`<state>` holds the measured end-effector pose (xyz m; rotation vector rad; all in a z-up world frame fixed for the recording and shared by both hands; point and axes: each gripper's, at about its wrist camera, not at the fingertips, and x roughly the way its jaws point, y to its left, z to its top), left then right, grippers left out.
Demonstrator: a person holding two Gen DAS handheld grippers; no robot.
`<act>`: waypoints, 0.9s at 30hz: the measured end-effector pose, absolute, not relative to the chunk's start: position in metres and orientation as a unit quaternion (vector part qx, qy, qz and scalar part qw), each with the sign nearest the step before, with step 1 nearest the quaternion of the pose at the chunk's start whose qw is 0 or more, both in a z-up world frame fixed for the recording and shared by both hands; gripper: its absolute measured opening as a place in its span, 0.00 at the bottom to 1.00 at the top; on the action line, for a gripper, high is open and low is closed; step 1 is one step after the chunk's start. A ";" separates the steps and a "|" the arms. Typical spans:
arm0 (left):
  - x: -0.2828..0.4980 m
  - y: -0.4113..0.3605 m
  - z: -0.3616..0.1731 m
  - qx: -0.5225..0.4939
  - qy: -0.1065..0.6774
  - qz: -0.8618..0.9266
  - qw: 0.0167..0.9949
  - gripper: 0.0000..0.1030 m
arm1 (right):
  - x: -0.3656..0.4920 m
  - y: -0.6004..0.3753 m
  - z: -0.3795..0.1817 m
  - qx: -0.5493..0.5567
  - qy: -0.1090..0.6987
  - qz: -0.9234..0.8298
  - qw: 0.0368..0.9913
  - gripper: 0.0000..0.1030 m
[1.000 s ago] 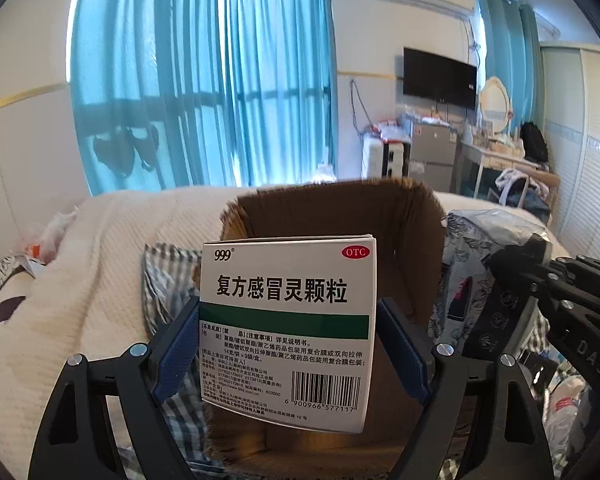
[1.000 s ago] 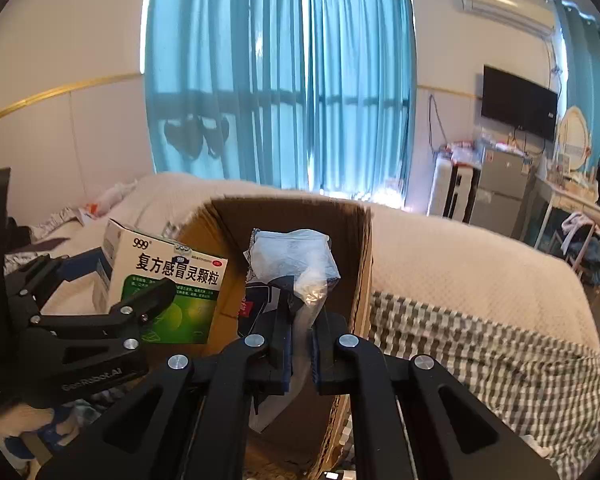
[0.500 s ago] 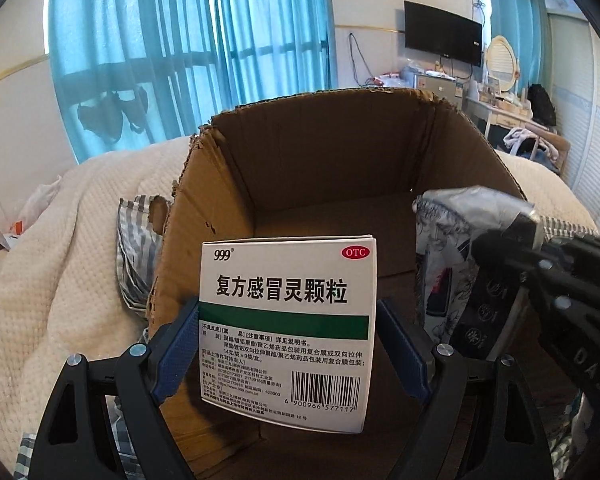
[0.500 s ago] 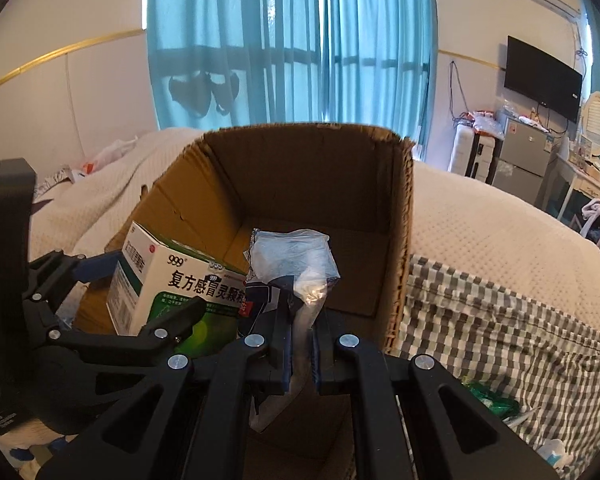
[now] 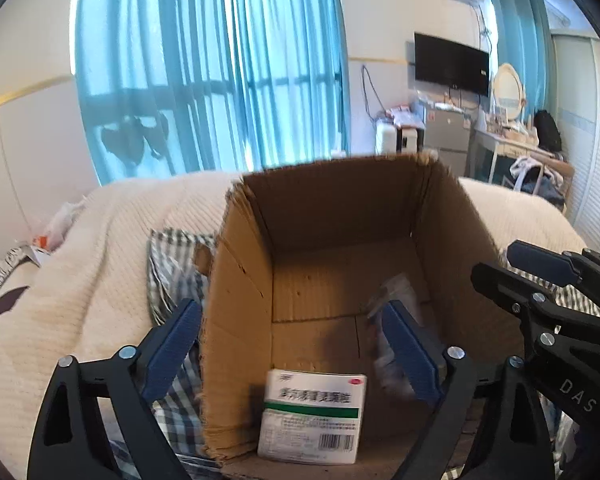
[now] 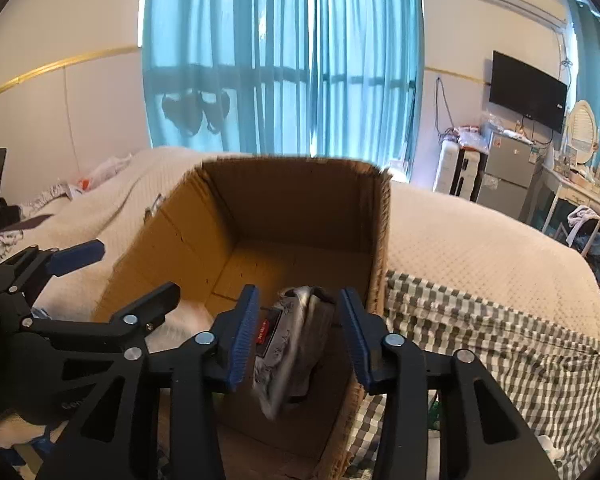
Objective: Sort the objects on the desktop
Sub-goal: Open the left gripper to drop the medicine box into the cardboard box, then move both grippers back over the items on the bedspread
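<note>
An open cardboard box (image 5: 340, 208) stands on the bed in front of both grippers. A white and green medicine box (image 5: 312, 420) lies on its floor near the front wall. Above it my left gripper (image 5: 290, 344) is open and still opening, with nothing between its blue pads. In the right wrist view my right gripper (image 6: 300, 332) hangs over the cardboard box (image 6: 292, 200), its jaws opening. A crumpled plastic packet (image 6: 292, 352) shows blurred between the pads, and neither pad presses on it. The left gripper (image 6: 116, 276) shows at the left of that view.
A cream blanket (image 5: 80, 280) covers the bed around the box, with a checked cloth (image 6: 480, 340) at the right and another checked piece (image 5: 172, 264) at the left. Blue curtains (image 6: 284, 60), a wall TV (image 6: 528, 90) and a small fridge (image 6: 504, 168) lie beyond.
My left gripper let go of the medicine box, which dropped to the cardboard box's floor. The right gripper's jaws came apart and the packet slipped down between them.
</note>
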<state>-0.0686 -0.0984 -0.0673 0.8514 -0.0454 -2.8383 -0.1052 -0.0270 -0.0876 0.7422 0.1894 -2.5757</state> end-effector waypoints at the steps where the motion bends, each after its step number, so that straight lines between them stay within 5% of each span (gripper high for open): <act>1: -0.066 -0.098 -0.063 0.282 -0.015 -0.955 0.090 0.92 | -0.102 -0.025 -0.083 0.264 0.067 -0.936 0.224 0.42; 12: -0.023 -0.086 -0.009 0.214 -0.014 -0.973 0.091 0.97 | -0.058 -0.004 -0.036 0.217 0.045 -0.952 0.211 0.43; 27: 0.027 -0.048 0.038 0.166 -0.015 -0.983 0.076 1.00 | 0.009 0.045 0.027 0.150 0.029 -0.972 0.179 0.66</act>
